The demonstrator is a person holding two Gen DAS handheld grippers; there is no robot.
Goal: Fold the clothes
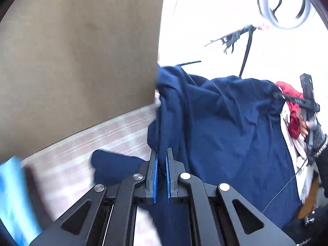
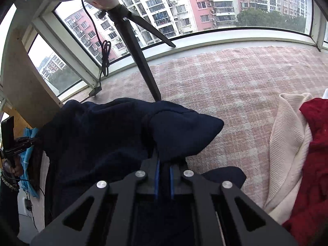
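Observation:
A dark navy garment (image 1: 225, 123) hangs stretched between both grippers above a pink plaid surface (image 2: 235, 82). My left gripper (image 1: 162, 158) is shut on a thick seamed edge of it, with the cloth pinched between the blue pads. My right gripper (image 2: 163, 160) is shut on another bunched part of the navy garment (image 2: 98, 127), and fabric drapes over its fingertips. In the left wrist view, the right gripper (image 1: 277, 95) shows at the far right, held by a hand and pulling the cloth's corner. The left gripper (image 2: 38, 140) shows at the left edge of the right wrist view.
A cream knit sweater (image 2: 287, 143) and a red garment (image 2: 315, 153) lie at the right. A black tripod (image 2: 143, 61) with a ring light stands behind the navy cloth, before a curved window (image 2: 205, 6). A brown panel (image 1: 78, 61) rises at the left.

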